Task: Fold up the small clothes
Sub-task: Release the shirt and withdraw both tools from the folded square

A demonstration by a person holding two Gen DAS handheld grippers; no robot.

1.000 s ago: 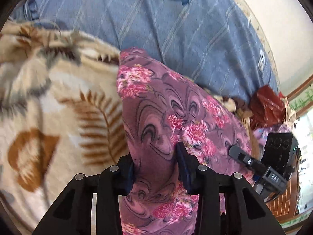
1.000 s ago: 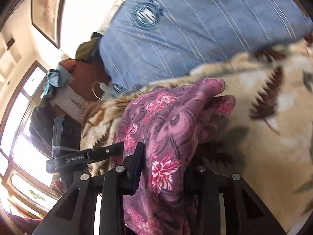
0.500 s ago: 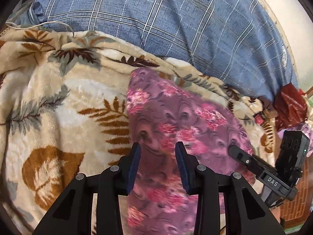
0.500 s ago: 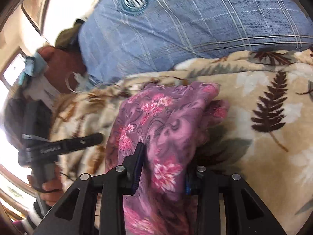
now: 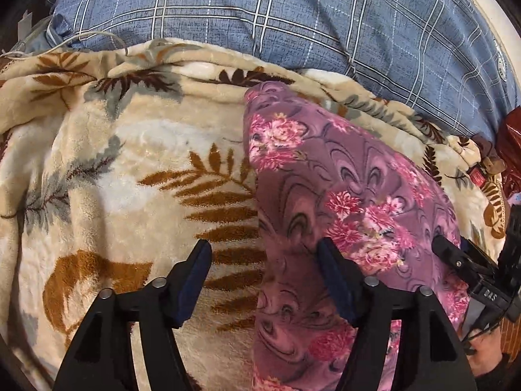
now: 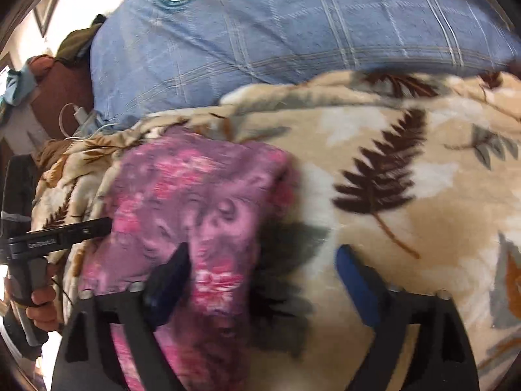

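Observation:
A purple garment with pink flowers [image 5: 342,195] lies folded in a long strip on a cream leaf-print blanket [image 5: 114,179]. My left gripper [image 5: 263,264] is open, its jaws wide apart over the garment's left edge, nothing held. In the right wrist view the same garment [image 6: 195,202] lies on the blanket [image 6: 407,195]. My right gripper [image 6: 263,264] is open too, its left finger resting against the garment's right side, its right finger over bare blanket. Each gripper shows in the other's view, the right one [image 5: 462,267] at the garment's right edge, the left one [image 6: 65,234] at its left edge.
A blue plaid pillow [image 5: 293,16] lies behind the blanket and also shows in the right wrist view [image 6: 293,32]. Dark red fabric [image 5: 511,130] sits at the far right. A white cable and charger [image 6: 78,114] lie at the pillow's left end.
Both grippers were shut on the garment and held it up. They lowered it onto the blanket and opened, letting it go.

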